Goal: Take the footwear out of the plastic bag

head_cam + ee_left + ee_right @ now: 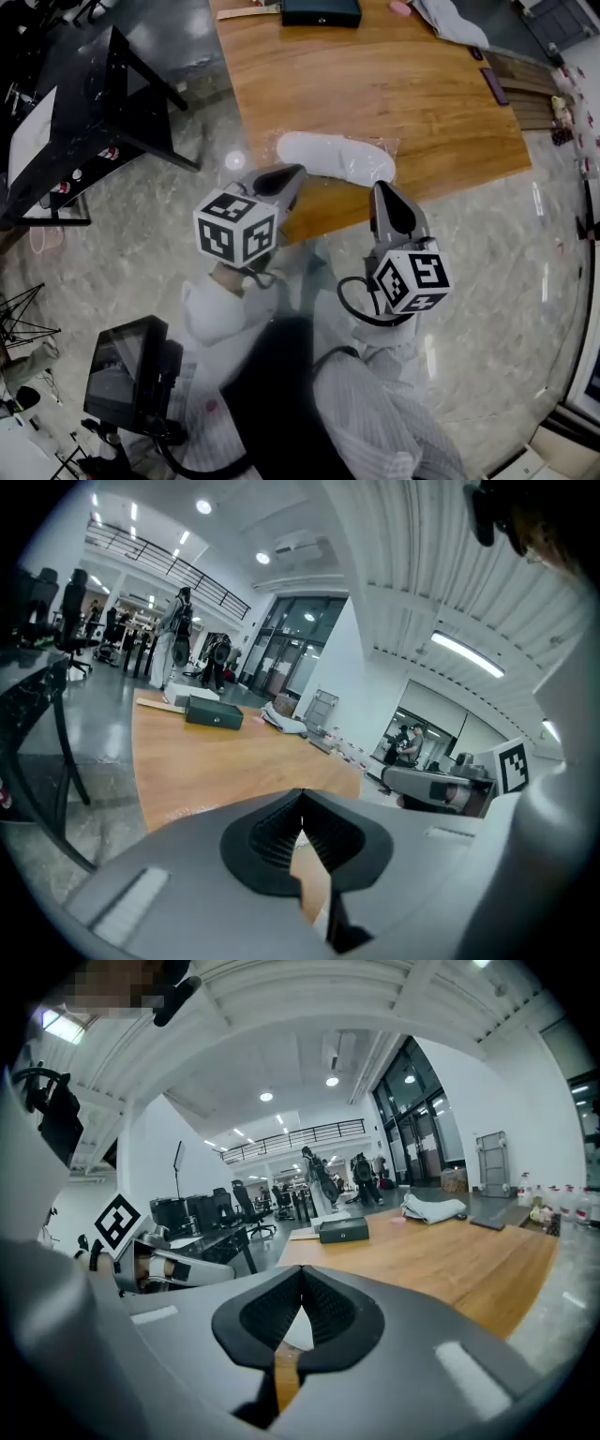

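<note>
Though empty, hand-held grippers (pixel 298 172) (pixel 382 188) slightly nose-down.

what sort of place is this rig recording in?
Probably an open-plan office or lab hall: a long wooden table, office chairs at desks beyond it, tall glass doors and a railed mezzanine overhead.

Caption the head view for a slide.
Left gripper and right gripper, jaws shut and empty, close to the white footwear in its plastic bag at the edge of the wooden table.
</note>
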{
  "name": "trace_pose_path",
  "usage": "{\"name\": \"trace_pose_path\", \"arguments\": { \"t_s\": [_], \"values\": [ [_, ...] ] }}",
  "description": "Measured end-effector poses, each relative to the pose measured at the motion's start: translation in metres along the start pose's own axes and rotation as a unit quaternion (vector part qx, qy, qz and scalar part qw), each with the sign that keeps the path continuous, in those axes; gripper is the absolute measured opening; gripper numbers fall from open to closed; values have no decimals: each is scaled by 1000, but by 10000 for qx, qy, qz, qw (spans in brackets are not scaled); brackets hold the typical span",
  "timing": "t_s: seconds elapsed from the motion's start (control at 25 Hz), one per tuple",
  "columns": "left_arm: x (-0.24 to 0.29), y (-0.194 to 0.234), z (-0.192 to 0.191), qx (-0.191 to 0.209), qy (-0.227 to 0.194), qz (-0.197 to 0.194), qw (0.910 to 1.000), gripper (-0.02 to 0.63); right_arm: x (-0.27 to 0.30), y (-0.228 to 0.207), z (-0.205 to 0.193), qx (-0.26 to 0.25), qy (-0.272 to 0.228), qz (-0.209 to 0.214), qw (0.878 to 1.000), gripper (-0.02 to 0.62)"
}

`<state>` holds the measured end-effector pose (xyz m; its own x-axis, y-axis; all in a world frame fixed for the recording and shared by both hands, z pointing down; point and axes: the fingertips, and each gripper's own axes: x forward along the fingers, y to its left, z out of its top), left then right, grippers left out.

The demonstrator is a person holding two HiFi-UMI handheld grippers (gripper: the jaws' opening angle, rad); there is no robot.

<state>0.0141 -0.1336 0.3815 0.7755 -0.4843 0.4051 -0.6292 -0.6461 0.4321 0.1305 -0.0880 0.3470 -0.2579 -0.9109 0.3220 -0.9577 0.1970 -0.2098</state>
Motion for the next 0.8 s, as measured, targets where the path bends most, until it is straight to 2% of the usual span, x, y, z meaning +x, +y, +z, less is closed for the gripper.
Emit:
{"name": "trace_pose_path", "arguments": {
  "t_s": [0.24,0.32,0.44,0.52,0.56,0.6,0.68,0.8],
  "values": [
    [36,52,2,-823,-16,289,9962,14,48,-74,-21,538,707,377,9953,15],
    [37,73,-1,-1114,-19,308,9933,55,54,-95,-38,978,1015,517,9887,17],
    [32,112,-15,-1381,198,338,9896,81,57,-119,-65,1729,1504,769,9704,68],
    [30,135,-27,-1463,552,138,9876,133,59,-132,-80,2209,1761,947,9546,83],
    [30,144,-32,-1487,749,-23,9860,197,60,-138,-87,2419,1889,1035,9461,102],
    [30,152,-38,-1486,957,-164,9841,230,59,-144,-94,2579,2025,1110,9382,114],
    [35,166,-53,-1452,1474,-341,9778,230,58,-158,-106,2710,2276,1218,9273,133],
    [49,182,-82,-1548,2413,-515,9566,227,64,-176,-120,2679,2568,1320,9192,140]
  ]
}}
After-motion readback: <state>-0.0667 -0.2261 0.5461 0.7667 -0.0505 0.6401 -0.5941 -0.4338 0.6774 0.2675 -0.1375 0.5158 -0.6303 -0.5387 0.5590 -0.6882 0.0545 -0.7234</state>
